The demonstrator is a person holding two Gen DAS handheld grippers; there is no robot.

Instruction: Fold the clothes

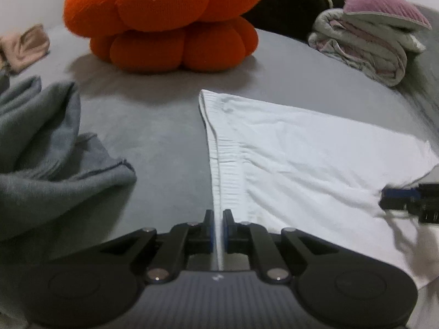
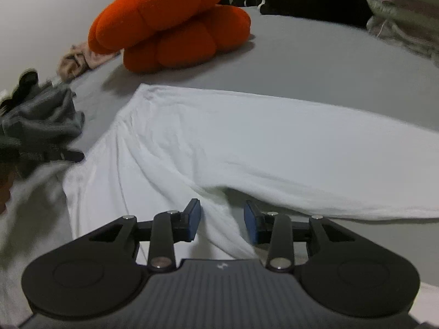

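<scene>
Our left gripper (image 1: 218,229) pinches the ribbed waistband edge of the white garment (image 1: 301,148) spread flat on the grey bed sheet (image 1: 164,126), our right gripper (image 2: 222,223) gapes over a loose fold, while crumpled grey cloth (image 1: 41,142), a lobed orange cushion (image 1: 164,19) and folded bedding (image 1: 370,41) ring it.

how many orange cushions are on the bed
1: the orange cushion sits at the far side of the grey bed, beyond the white garment. Others may lie outside these views.
</scene>
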